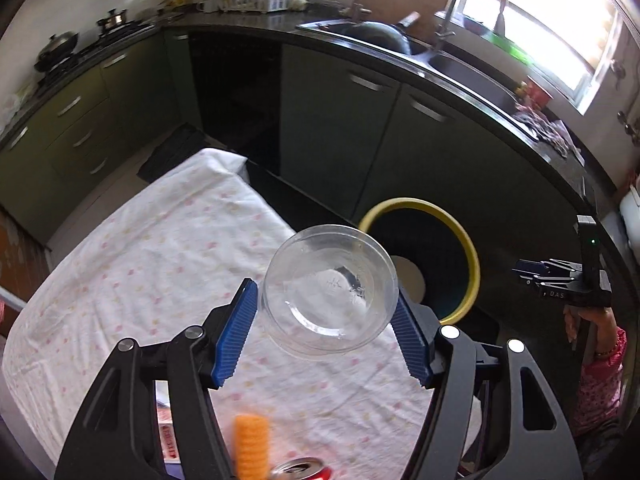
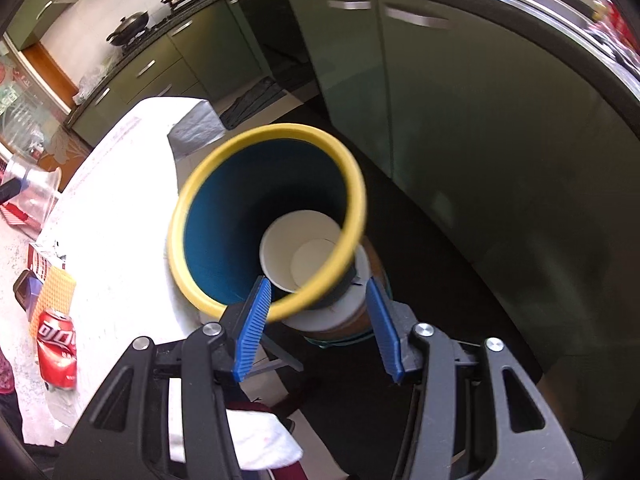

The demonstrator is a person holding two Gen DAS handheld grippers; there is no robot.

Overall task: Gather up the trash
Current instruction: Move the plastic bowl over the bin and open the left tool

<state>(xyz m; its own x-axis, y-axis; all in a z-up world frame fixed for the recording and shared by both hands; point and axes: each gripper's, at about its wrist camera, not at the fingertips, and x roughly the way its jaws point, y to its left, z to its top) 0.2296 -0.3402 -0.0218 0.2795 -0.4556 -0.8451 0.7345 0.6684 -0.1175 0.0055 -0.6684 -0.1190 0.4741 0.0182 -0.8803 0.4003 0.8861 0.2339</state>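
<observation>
My left gripper (image 1: 326, 296) is shut on a clear plastic cup (image 1: 332, 280), held tilted above the table's far right corner with its mouth facing the camera. Just past the table edge stands a bin (image 1: 472, 256) with a yellow rim and a dark blue inside. A white paper cup (image 2: 304, 256) lies at its bottom. My right gripper (image 2: 317, 284) hovers over the near side of the bin (image 2: 184, 216), its jaws apart and empty. In the left wrist view the right gripper (image 1: 520, 272) is to the right of the bin. The clear cup (image 2: 36, 188) shows at the far left of the right wrist view.
The table (image 1: 140, 264) has a white patterned cloth. Near its front lie a red soda can (image 2: 56, 352), an orange ridged piece (image 2: 58, 288) and a red and white box (image 2: 38, 262). Green kitchen cabinets (image 1: 332, 128) and a sink counter (image 1: 472, 68) run behind the bin.
</observation>
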